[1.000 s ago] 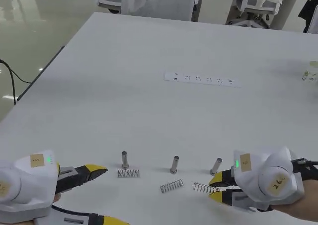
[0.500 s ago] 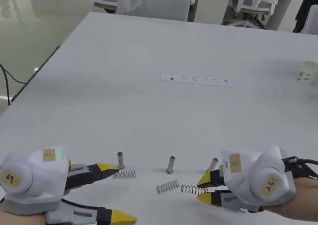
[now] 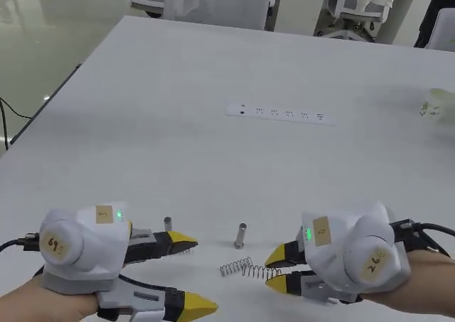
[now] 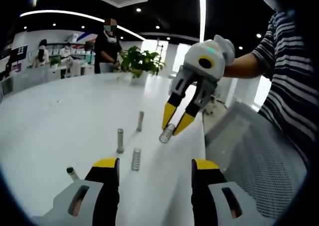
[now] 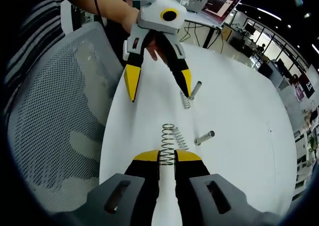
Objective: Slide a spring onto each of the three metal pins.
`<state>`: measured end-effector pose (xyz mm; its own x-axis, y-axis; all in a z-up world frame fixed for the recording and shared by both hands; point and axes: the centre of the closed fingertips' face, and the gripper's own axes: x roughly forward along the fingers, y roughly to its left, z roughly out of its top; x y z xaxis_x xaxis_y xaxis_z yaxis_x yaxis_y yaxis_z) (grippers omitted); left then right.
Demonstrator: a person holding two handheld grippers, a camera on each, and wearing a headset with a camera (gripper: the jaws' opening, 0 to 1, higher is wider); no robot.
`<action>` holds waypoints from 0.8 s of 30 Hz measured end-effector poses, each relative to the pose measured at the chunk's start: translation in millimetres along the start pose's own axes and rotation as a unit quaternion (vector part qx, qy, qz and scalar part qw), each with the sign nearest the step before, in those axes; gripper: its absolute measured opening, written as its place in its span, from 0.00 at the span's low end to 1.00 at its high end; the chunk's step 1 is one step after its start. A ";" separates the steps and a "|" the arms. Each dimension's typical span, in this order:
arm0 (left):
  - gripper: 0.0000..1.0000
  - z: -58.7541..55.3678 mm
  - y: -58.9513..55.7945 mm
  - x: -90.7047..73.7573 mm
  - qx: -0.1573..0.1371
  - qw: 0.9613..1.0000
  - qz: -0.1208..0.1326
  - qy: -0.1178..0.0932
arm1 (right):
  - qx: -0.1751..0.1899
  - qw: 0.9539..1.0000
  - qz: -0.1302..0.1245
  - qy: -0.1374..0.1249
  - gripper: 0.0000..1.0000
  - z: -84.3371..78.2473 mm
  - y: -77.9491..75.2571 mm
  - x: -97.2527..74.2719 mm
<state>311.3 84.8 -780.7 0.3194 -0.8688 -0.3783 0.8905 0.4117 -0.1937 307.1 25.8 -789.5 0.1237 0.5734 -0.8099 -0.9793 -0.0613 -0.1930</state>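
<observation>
Spring [image 5: 168, 145] of thin silver wire, a short open coil, is pinched at one end between the yellow tips of the right gripper [image 5: 168, 158]. Its jaws are drawn narrow around the coil, which sticks out forward over the near edge of a white table [image 3: 213, 158]. A second spring [image 3: 232, 268] lies on the table just beside it. A third spring [image 4: 136, 158] lies near the left gripper [image 4: 154, 166], whose jaws stand wide apart and hold nothing. Short grey metal pins stand upright in a row: a left pin [image 3: 168, 224], a middle pin [image 3: 241, 234] and a far pin [image 4: 140, 121]. Handwritten numbers on the grippers' rounded white ends look like 69 on the left and 26 on the right. The small yellow stickers cannot be read.
</observation>
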 end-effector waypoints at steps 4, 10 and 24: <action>0.47 1.9 -3.9 9.1 0.008 1.000 -0.009 0.000 | -0.004 1.000 0.004 0.000 0.08 4.7 2.1 1.8; 0.38 10.3 -7.1 16.8 0.014 1.000 -0.017 -0.011 | -0.008 1.000 0.007 -0.007 0.08 13.6 4.0 4.0; 0.25 18.5 -18.0 31.5 0.023 0.999 -0.038 -0.018 | -0.011 1.000 0.008 -0.013 0.08 16.2 5.3 2.9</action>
<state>311.4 44.9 -772.4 0.2613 -0.9068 -0.3307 0.9260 0.3322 -0.1791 299.6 40.4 -784.0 0.1030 0.5924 -0.7990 -0.9774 -0.0888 -0.1918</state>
